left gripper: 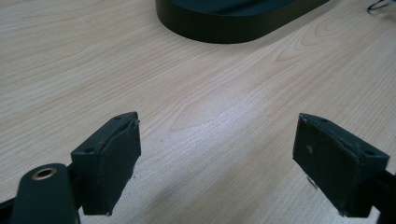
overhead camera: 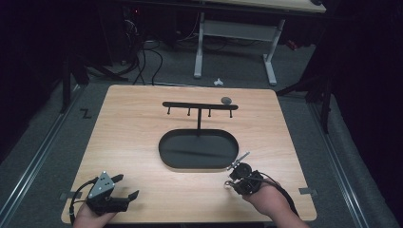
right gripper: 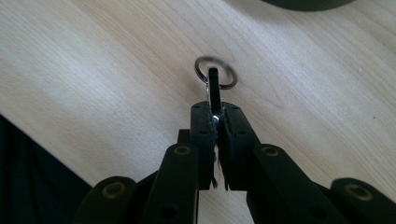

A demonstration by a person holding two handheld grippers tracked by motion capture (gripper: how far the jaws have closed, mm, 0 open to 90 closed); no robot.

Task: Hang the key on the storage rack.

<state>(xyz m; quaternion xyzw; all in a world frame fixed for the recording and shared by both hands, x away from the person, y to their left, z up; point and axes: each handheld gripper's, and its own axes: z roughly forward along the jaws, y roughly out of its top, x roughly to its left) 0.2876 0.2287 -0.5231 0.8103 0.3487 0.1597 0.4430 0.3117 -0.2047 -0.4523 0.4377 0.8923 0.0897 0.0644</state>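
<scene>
right gripper (right gripper: pixel 215 112) pinches a key (right gripper: pixel 213 88) with ring (right gripper: pixel 216 72) near the black stand (overhead camera: pixel 198 147); left gripper (left gripper: pixel 217 163) gapes wide.

Two black hand-held tools (overhead camera: pixel 124 186) (right gripper: pixel 215 122) with brass-ringed pivot holes, trailing cables, grey three-cornered plate (overhead camera: pixel 101 184) on the left.
</scene>
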